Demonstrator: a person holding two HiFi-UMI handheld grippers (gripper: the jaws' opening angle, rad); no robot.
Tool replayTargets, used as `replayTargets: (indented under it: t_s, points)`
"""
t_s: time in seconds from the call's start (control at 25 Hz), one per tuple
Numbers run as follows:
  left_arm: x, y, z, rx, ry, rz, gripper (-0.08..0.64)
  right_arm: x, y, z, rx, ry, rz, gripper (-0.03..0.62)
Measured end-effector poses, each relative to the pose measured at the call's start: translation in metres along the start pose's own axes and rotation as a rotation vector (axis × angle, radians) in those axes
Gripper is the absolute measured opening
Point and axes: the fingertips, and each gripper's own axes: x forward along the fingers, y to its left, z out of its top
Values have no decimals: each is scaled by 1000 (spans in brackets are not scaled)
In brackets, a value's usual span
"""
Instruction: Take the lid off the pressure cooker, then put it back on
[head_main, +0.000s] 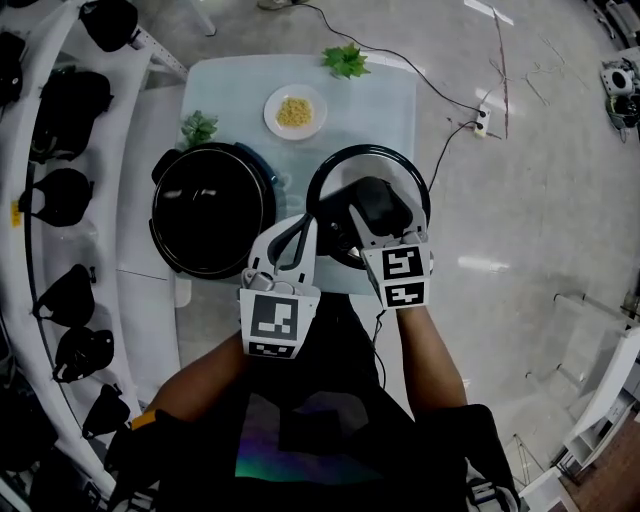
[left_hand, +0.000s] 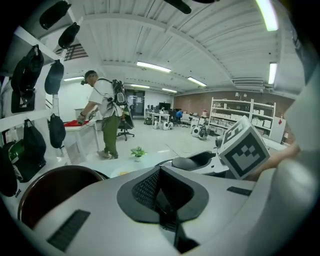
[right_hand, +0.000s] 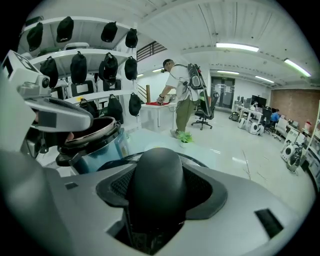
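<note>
Currently: right tongs are clamped on the black handle of the pressure cooker lid. In the right gripper view the handle fills the gap and both pads lie against its sides. Jaws stand wide, but on the handle, not free.

Lid: round, dark rim, directly under and ahead of the right tongs, over the pale table. Cannot tell whether its rim touches the table top.

Left tongs: jaws together, nothing between them. In the left gripper view the dark pads meet along a thin line. Tips sit just beside the near-left edge of the lid, between lid and pot. No contact with either can be made out.

Pot: uncovered, dark interior, to the left of the left tongs and close by. In the right gripper view it shows at the left, blue-walled, with a metal rim.

Beyond the tongs, farther up the table:
- white plate with a yellow heap, beyond the gap between pot and lid
- green sprig just beyond the pot
- second sprig at the far edge

Well beyond both tongs, a person bends over another table. Left of the left tongs, white shelves hold black bags.
</note>
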Motion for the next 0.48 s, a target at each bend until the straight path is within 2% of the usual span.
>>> replayTargets:
  t_s: [0.48]
  points:
    - [22,-9,-28,-43,73,5,6,45,-8,-42,49,58,9,290]
